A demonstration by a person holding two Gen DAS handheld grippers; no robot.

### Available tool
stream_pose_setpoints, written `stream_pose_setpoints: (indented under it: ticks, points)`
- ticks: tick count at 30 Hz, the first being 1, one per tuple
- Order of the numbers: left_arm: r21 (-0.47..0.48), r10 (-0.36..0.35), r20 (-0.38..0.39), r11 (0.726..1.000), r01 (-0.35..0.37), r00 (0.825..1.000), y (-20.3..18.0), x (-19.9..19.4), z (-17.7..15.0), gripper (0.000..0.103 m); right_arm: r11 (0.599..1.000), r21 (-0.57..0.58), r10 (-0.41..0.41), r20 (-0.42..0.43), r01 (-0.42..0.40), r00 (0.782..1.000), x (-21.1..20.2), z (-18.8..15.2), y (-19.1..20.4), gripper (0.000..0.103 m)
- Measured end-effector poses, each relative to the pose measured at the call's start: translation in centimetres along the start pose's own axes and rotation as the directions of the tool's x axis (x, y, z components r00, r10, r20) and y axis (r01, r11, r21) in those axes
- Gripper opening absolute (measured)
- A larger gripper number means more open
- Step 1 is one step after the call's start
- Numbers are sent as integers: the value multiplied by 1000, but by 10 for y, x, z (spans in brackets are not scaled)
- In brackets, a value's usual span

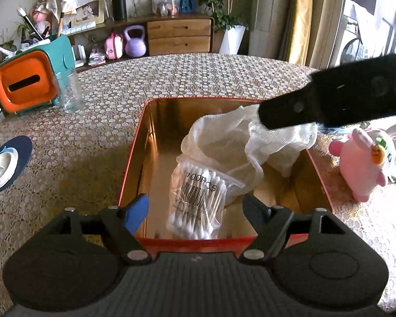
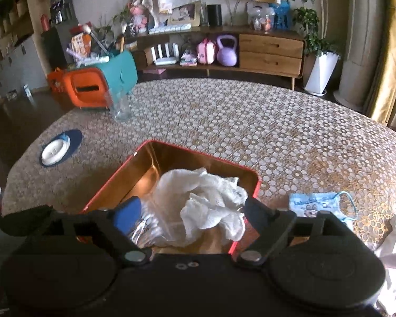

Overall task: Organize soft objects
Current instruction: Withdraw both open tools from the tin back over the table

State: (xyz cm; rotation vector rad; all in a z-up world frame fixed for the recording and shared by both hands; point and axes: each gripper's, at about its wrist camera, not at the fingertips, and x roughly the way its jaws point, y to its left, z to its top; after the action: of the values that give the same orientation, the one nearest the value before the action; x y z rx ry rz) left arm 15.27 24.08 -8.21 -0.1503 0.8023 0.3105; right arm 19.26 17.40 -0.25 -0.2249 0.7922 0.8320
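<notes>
The red tin box with the shiny gold inside (image 1: 134,155) sits on the round counter with the pebble-patterned cloth (image 1: 198,79), and two soft things already lie in it: a clear packet of cotton swabs (image 1: 195,200) at the near end, its long axis running near to far, and a crumpled white mesh cloth (image 1: 240,142) heaped over the far right corner, part of it spilling over the right rim.

The right tongs (image 2: 187,211) hang directly above that cloth with the jaws spread wide and nothing between them; in the right wrist view the cloth (image 2: 208,200) fills the gap between the two tips without either one pressing it. The left tongs (image 1: 195,208) are also wide and empty, poised over the near rim of the box with the swab packet straight ahead of them.

What remains outside lies to the right of the box: a pink and white plush rabbit (image 1: 364,161) standing on the counter well clear of the right rim, and a small light-blue child's face mask with ear loops (image 2: 322,206) lying flat just beyond the far right corner, its long axis running left to right. Both are on the right tongs' side, so I would judge that hand the nearer one for either, reaching rightward from where it hangs.
</notes>
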Motion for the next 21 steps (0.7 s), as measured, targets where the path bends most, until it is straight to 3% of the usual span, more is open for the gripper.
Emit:
stream_pose_setpoints:
  ticks: [7,12,16,21]
  points:
    - [2,9,30,1000,-9,999,-3,-17,-3,86,999,39,3,71,-6,997,-37,0,-9,101]
    - [-39,-34,62,999,37,997,-2,-33,-4,88,997,71,5,128,-14,992,-70,-4,-18,102]
    - [-40,-35,96,998,39,995,-7,-48,-5,102,996,87,4,171,-20,985,-102,-14,-29,103]
    - [-52,-55,122,997,62,991,-16,-67,-5,102,992,123,-24,218,-3,976,-143,-34,-50,103]
